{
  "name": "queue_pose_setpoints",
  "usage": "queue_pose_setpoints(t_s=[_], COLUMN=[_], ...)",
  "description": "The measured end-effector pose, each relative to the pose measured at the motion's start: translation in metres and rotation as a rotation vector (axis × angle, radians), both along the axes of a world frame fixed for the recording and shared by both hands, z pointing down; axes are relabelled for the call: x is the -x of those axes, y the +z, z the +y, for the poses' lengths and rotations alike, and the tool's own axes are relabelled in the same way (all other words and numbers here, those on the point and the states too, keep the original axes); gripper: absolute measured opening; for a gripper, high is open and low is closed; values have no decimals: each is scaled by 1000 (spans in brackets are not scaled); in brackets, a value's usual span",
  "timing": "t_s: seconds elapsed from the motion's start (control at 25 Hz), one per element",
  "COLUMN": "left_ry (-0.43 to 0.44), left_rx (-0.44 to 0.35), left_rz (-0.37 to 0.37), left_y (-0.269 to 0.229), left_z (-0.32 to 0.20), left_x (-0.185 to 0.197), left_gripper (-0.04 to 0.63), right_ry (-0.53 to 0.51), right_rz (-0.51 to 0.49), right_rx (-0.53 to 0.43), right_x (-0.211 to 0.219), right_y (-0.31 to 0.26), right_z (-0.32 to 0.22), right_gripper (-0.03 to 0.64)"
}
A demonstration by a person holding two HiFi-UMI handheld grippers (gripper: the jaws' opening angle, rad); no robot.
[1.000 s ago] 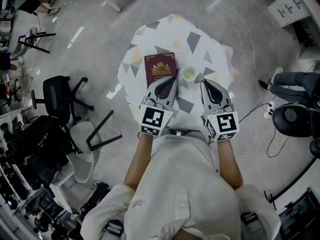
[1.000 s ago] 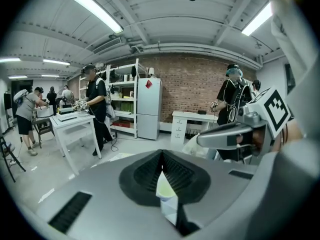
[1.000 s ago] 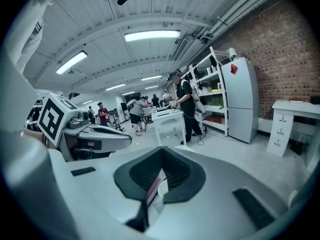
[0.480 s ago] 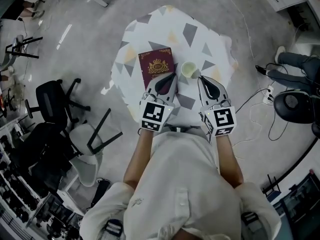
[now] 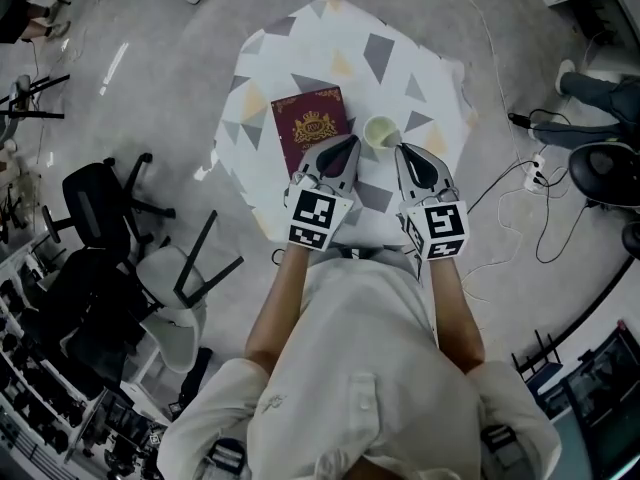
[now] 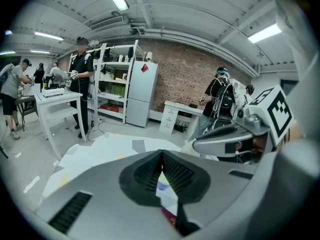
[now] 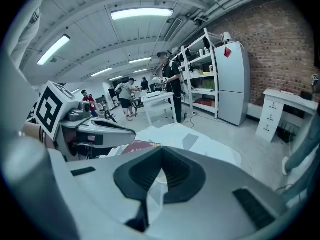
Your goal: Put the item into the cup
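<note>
A maroon booklet (image 5: 308,128) with a gold crest lies flat on the small table (image 5: 300,48), which has a white cloth with grey and yellow triangles. A small pale cup (image 5: 380,131) stands upright just right of it. My left gripper (image 5: 349,145) hovers over the booklet's near right corner, jaws shut with nothing in them. My right gripper (image 5: 402,152) is just near-right of the cup, also shut and holding nothing. Along the left gripper (image 6: 161,154) a strip of the booklet (image 6: 168,219) shows under the jaws. Past the right gripper (image 7: 162,150) the booklet (image 7: 138,146) lies to the left.
Black office chairs (image 5: 110,198) and a white chair (image 5: 170,313) stand on the floor left of the table. Cables (image 5: 510,188) and a seated person's legs (image 5: 600,93) are to the right. People, white shelves (image 6: 115,84) and a fridge (image 6: 141,94) stand further off.
The head view has shifted, so the table sits a little higher in the picture. Both grippers stay shut and keep about the same places beside the booklet and the cup.
</note>
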State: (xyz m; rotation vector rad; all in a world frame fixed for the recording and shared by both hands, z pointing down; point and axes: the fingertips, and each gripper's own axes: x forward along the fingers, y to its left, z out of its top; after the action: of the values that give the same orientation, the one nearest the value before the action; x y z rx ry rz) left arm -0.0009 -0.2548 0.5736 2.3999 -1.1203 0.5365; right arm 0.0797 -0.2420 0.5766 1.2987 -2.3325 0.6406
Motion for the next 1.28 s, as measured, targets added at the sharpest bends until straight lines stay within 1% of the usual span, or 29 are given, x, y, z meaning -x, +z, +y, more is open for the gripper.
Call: queue_pose_setpoints(t_s=[0.48,0.96,1.28], left_ry=[21,32,37], left_rx=[57,83,96], left_rz=[-4,-5,-1], left_y=[29,44,48], left_z=[1,-4,-4], left_x=[-3,-7,-9], left_gripper=[14,14,14], right_ry=[-20,-40,-57], right_rz=[23,56,94], right_rx=[73,129,184], right_x=[10,15,19], right_y=[39,67,84], right_z=[0,-3,-5], right_gripper=[6,6,6])
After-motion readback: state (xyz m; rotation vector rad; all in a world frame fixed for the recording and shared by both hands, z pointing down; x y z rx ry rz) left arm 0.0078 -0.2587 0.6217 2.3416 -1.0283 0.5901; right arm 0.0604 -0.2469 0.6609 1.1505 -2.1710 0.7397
